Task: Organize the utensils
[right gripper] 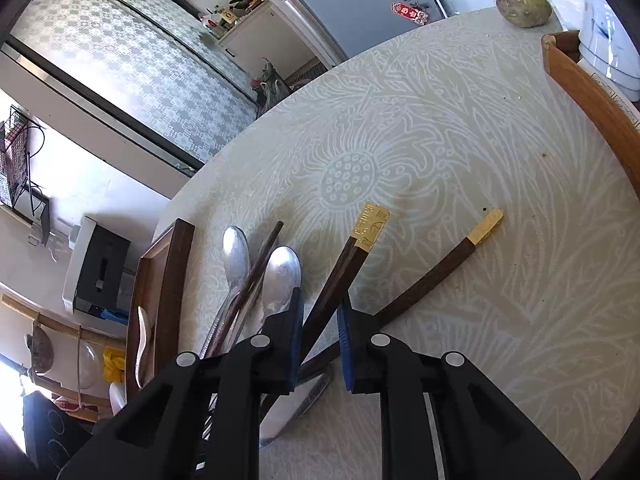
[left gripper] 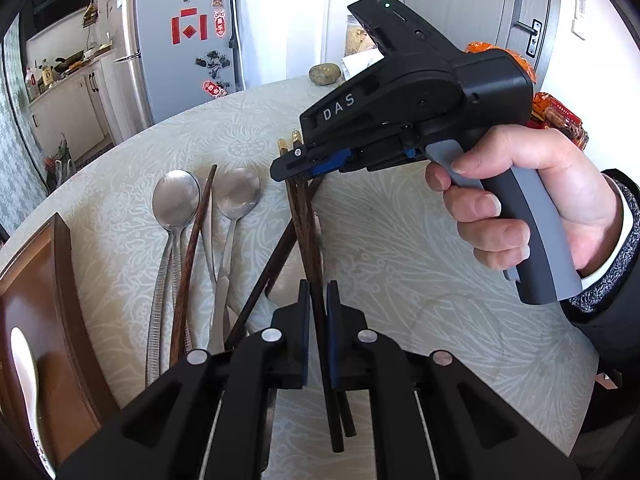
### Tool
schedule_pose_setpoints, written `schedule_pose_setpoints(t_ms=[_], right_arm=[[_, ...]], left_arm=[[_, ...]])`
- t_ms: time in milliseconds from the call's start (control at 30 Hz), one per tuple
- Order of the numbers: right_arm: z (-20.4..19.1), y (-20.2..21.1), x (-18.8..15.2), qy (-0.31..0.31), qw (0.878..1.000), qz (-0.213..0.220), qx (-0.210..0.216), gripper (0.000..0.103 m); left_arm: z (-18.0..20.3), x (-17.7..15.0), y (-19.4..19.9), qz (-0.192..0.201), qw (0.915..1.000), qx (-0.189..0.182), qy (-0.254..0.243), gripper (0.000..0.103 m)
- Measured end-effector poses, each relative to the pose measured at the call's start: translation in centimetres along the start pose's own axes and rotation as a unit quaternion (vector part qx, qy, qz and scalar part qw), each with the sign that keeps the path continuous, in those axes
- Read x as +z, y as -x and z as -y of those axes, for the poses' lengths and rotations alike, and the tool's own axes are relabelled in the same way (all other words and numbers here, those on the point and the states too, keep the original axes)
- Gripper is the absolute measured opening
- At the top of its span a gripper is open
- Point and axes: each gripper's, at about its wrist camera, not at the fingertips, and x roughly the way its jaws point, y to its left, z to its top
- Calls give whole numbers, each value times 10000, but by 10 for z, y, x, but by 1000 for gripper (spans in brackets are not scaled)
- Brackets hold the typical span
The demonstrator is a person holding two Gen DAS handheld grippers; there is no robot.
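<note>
1. Setup noted: the left gripper [left gripper: 318, 300] is clamped on dark wooden chopsticks [left gripper: 308, 216] near their thin ends, which stick out behind the pads. The gold-capped ends [right gripper: 370, 224] point away over the patterned tablecloth [right gripper: 440, 128].
2. The right gripper [right gripper: 320, 332] is partly spread, one fingertip [right gripper: 298, 320] either side of a gold-capped chopstick. No pad contact can be confirmed, so it is judged not yet gripping.
3. Other items logged: two metal spoons [left gripper: 176, 196] with one loose chopstick [left gripper: 196, 232] between them, lying left of the held bundle. A wooden tray [left gripper: 60, 300] sits at the table edge with a white spoon [left gripper: 24, 364] inside.
4. Step judged in hand: gathering the chopsticks into an aligned bundle.
5. Recommended handling: the right pads should be closed squarely across the shafts, not on the slick gold caps.
6. The second gold-capped chopstick [right gripper: 440, 264] is splayed to the right; it should be swept parallel before closing.
7. The left clamp should be held steady so the sticks do not pivot or slide.
</note>
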Motion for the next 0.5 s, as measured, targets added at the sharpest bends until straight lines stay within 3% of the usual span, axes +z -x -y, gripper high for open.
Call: schedule_pose_setpoints(t_ms=[267,500], right_arm=[[-44,15,3,253,9994,130,191,15],[-108,-10,-3,645,9973,-39,339,15]], left_arm=[[-11,-6,34,253,9996,101,91,8],[-40,-30,77,429,9978,349,357,8]])
